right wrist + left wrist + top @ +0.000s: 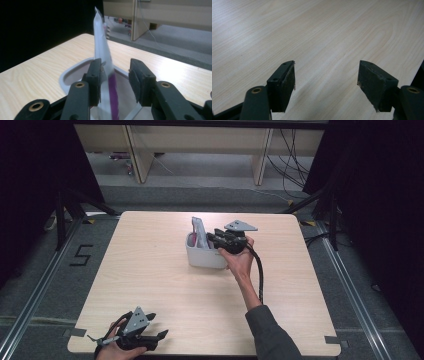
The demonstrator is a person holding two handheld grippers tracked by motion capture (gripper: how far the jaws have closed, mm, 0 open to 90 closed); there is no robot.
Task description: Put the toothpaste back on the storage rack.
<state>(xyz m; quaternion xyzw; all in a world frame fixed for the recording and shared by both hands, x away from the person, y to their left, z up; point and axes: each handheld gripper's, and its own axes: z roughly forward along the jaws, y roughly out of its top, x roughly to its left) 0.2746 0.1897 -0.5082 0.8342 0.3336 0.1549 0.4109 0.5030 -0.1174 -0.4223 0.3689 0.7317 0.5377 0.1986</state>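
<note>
- The thing in work is a flat plastic packet (102, 47), clear with a purple part low down. It stands almost upright in a grey bin (202, 256) near the middle of the bench (150, 285), and its top rises well above the bin's rim.
- My right tongs (115, 75) are at the bin with the packet between the jaws. The packet lies against the left pad, and there is a clear gap to the right pad. So these tongs are open around it and do not press it.
- My left tongs (326, 80) hang over bare bench at the near left corner, jaws wide apart with nothing between them.
- I judge the packet very light and thin. It bends easily: the upper part already leans a little, so it is soft and not stiff like a card.
- The film looks smooth, so I expect it to slip under a weak pinch. It seems not fragile, but a hard squeeze can crease it.
- The best place to hold, I think, is the flat middle just above the bin's rim, with the pads on the two broad faces. The thin top edge would fold over.
- What is inside the packet I cannot tell.
</note>
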